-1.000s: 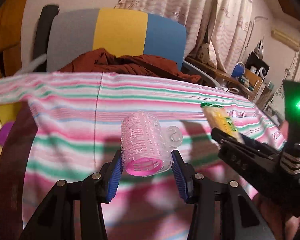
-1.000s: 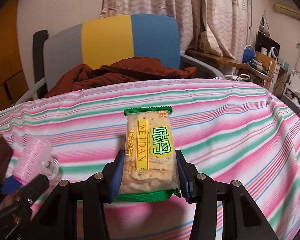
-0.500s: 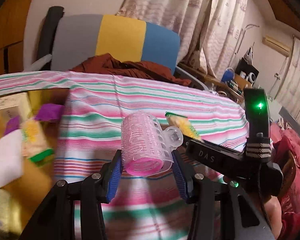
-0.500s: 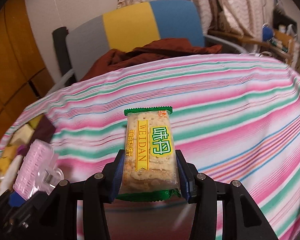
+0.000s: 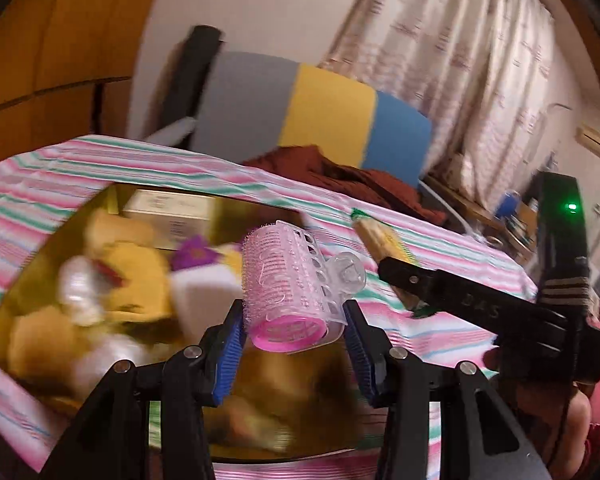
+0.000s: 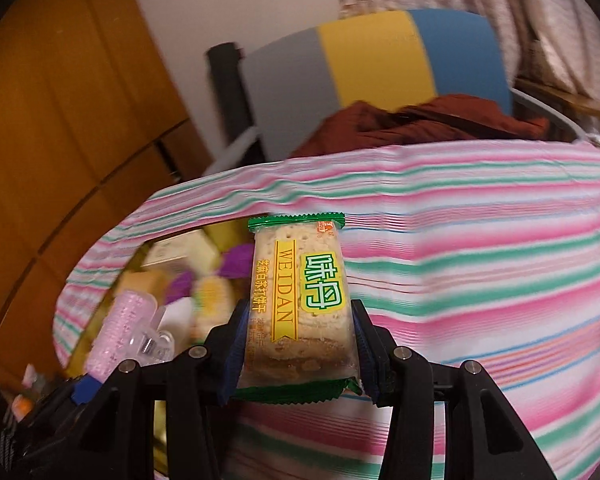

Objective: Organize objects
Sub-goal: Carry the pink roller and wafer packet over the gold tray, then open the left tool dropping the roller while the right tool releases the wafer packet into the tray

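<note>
My left gripper (image 5: 294, 332) is clamped on a pink plastic hair roller with a clear clip (image 5: 290, 284), the blue pads (image 5: 229, 344) pressing its bristled barrel from both sides near the open end. My right gripper (image 6: 298, 354) is clenched on a clear cracker packet with green crimped ends and a yellow label (image 6: 300, 304), held by its long edges low down, so most of the packet stands above the jaws. Both are carried in the air, the roller above a gold-lined box of jumbled small items (image 5: 100, 288) sunk into the pink-and-green striped tablecloth (image 6: 480, 280), the packet just beside that box. I judge the roller light and springy; its hollow barrel would flatten under a hard squeeze, and the bristles give the pads good bite, so mid-barrel is the right hold. The packet's film looks slick and the crackers inside brittle; squeezing the edges risks crumbs, so I would hold gently. Beyond the table stands a grey, yellow and blue chair (image 5: 320, 116) with rust-brown cloth (image 5: 340, 172).
</note>
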